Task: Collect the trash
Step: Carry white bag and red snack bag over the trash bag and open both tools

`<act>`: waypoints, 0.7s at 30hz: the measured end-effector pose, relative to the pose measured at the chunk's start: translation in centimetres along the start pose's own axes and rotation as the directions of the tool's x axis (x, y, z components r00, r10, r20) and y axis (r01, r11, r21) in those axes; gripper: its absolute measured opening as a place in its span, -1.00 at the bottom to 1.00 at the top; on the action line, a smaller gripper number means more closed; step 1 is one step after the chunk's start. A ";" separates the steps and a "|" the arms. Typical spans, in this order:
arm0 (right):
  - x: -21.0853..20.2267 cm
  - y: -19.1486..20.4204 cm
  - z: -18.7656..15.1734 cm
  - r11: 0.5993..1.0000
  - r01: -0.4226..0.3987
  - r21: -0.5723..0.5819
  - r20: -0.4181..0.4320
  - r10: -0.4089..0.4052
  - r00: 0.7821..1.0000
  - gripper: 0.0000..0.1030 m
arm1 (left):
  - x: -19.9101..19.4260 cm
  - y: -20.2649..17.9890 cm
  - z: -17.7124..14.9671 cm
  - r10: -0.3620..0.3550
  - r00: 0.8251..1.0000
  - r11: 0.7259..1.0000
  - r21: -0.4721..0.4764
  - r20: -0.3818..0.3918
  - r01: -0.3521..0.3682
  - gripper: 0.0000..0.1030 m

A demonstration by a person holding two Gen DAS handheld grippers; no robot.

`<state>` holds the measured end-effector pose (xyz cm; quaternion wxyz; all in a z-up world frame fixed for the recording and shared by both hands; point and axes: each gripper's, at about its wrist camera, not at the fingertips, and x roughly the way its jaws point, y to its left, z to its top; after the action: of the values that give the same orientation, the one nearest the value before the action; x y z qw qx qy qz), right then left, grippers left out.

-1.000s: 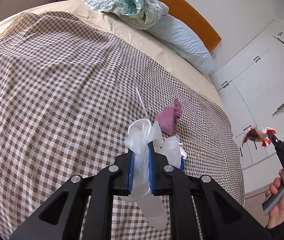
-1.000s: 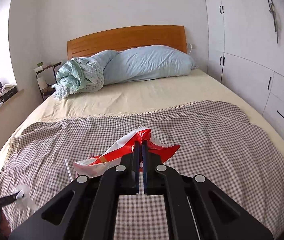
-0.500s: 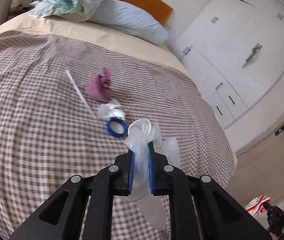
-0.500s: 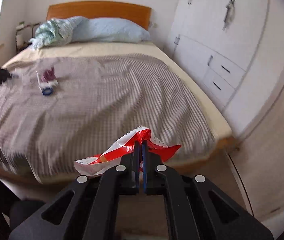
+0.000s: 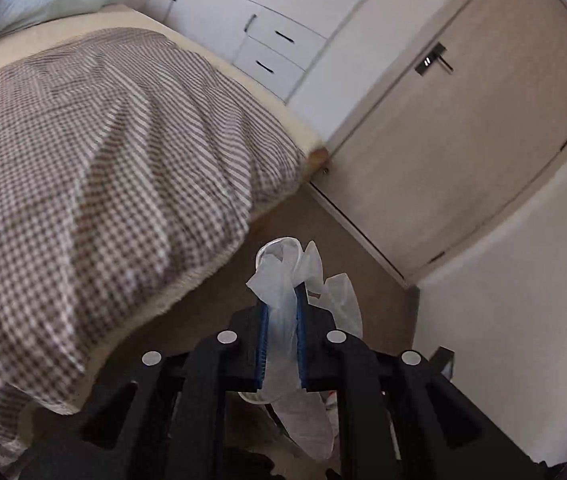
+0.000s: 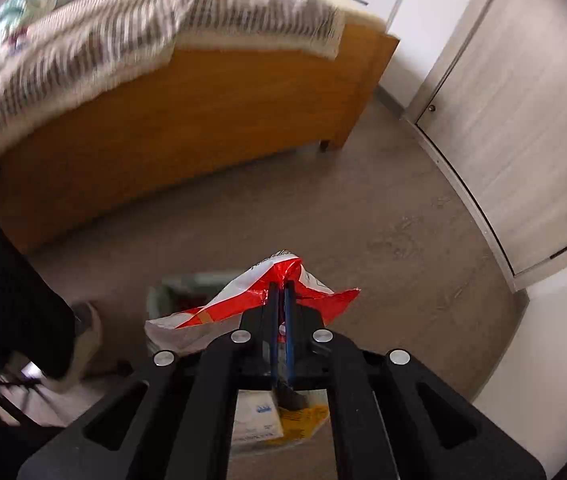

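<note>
My left gripper (image 5: 280, 292) is shut on a crumpled clear plastic glove (image 5: 283, 276), held over the brown floor past the bed's corner. My right gripper (image 6: 281, 286) is shut on a red and white wrapper (image 6: 239, 300). It points down at a lined trash bin (image 6: 163, 292) on the floor. The wrapper and my fingers cover most of the bin. White and yellow packaging (image 6: 279, 420) lies inside it, seen between the gripper arms.
The bed with its checked blanket (image 5: 83, 152) fills the left of the left wrist view; its wooden footboard (image 6: 187, 120) faces the right wrist view. A pale door (image 5: 463, 128) and white drawers (image 5: 279, 52) stand behind. A person's dark trouser leg and shoe (image 6: 83, 332) stand left of the bin.
Both grippers swung away from the bed top toward the floor at its foot, each keeping its load. The right one dropped down over the bin; the left one rolled.
</note>
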<state>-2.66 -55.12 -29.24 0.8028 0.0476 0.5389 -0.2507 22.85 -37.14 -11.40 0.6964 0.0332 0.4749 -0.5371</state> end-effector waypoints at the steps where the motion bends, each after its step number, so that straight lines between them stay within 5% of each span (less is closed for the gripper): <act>1: 1.2 0.1 -0.7 1.000 -0.029 0.000 -0.012 0.029 1.000 -0.94 | 1.2 -1.2 -0.5 0.004 1.000 1.000 0.016 -0.027 -0.003 -0.82; 6: 8.0 0.4 -3.2 0.985 -0.166 0.047 -0.142 0.171 0.975 -0.68 | 7.0 -5.9 -2.7 0.045 0.986 0.995 0.091 -0.159 -0.031 -0.82; 7: 8.8 0.5 -3.6 0.986 -0.163 0.044 -0.160 0.167 0.973 -0.56 | 8.2 -6.6 -2.9 0.060 0.981 0.994 0.101 -0.185 -0.042 -0.82; 9: 9.2 0.1 -4.3 0.988 -0.148 0.052 -0.130 0.154 0.979 0.03 | 10.4 -8.1 -3.3 0.087 0.969 0.989 0.133 -0.230 -0.058 -0.82; 13: 7.3 -1.8 -6.0 0.979 -0.161 0.125 -0.038 0.167 0.985 0.03 | 15.6 -10.0 -4.5 0.136 0.929 0.981 0.179 -0.345 -0.077 -0.82; 16: 4.8 -4.6 -7.8 0.956 -0.180 0.233 0.058 0.171 0.984 0.03 | 20.6 -11.4 -6.4 0.182 0.875 0.964 0.259 -0.448 -0.068 -0.82; 21: 1.5 -9.7 -11.4 0.854 -0.208 0.477 0.160 0.148 0.976 0.16 | 29.7 -12.1 -11.5 0.304 0.719 0.923 0.379 -0.625 -0.061 -0.82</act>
<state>-16.20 -60.17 -33.39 0.8144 0.2846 0.4027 -0.3060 5.41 -57.14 -32.79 0.5117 0.3890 0.5906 -0.4879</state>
